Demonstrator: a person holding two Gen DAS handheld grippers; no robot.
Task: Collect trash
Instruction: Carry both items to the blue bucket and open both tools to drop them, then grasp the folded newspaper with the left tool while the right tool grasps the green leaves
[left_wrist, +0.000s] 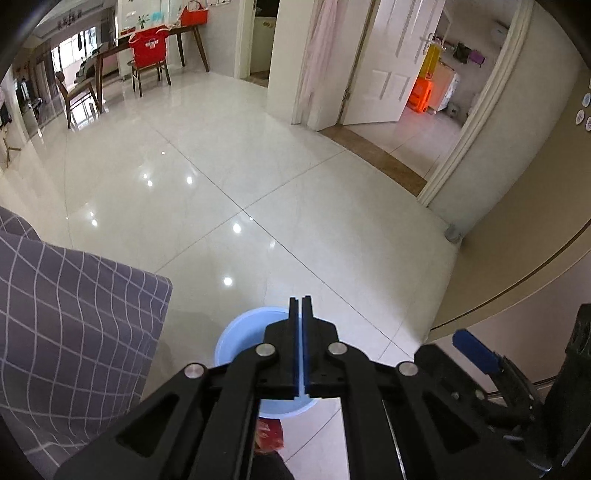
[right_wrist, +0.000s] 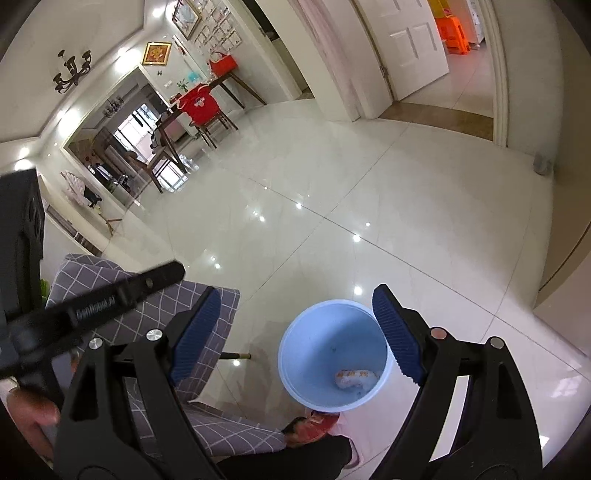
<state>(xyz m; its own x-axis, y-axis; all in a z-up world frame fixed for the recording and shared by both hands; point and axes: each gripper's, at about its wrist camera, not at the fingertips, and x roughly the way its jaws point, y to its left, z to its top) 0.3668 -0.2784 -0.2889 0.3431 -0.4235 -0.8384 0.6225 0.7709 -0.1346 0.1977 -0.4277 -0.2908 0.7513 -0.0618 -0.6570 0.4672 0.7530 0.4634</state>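
Both grippers over bin; one white wrapper already inside.
Left gripper closed, empty; right gripper wide open, empty. Next, likely: red wrapper beside bin.

Checked grey cushion beside glossy tiled floor.

A pale blue bin stands by grey cloth checked with white lines on glossy white floor tiles.

Bright ceiling lights leave small glare spots on the glossy floor tiles; fisheye bends the edges, corners vignette black.
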